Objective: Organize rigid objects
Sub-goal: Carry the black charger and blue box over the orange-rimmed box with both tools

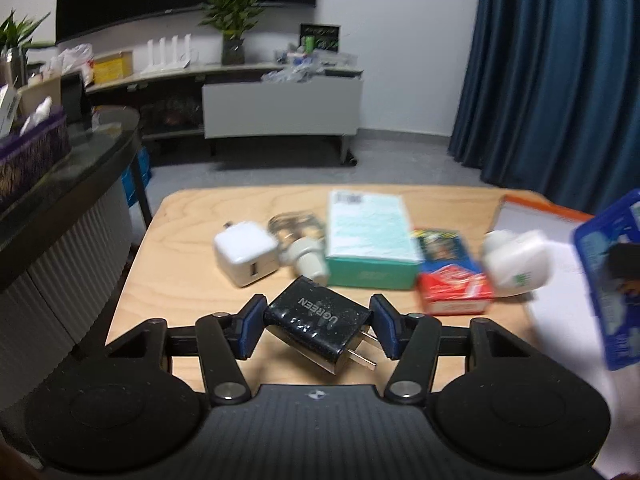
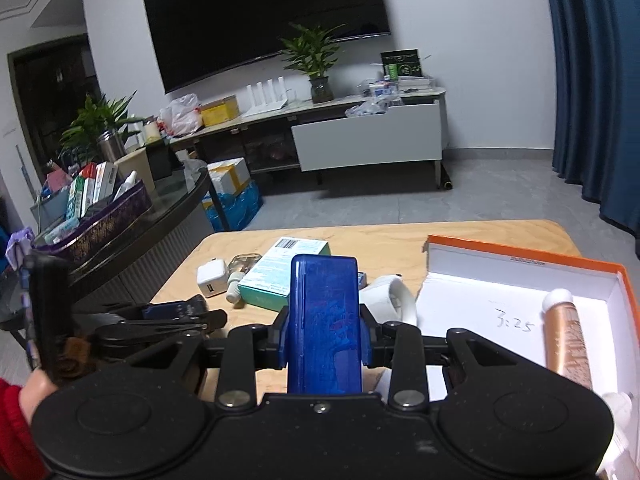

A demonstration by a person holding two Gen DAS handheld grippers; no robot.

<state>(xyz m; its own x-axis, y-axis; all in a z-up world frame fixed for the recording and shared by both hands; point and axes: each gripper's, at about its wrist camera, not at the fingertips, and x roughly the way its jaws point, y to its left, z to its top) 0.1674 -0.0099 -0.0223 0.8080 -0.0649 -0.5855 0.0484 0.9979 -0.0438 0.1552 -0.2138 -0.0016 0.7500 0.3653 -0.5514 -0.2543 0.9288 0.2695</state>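
Observation:
My left gripper is shut on a black UGREEN charger, prongs pointing right, just above the wooden table. My right gripper is shut on a blue plastic box, held upright above the table beside the orange-rimmed white box. The blue box also shows at the right edge of the left wrist view. A copper-coloured tube lies inside the orange-rimmed box. On the table lie a white charger, a teal box, a red and blue box and a white bottle.
A small white bulb-like piece and a clear item lie between the white charger and teal box. A dark glass side table with a purple basket stands left. A TV cabinet stands behind, blue curtains at right.

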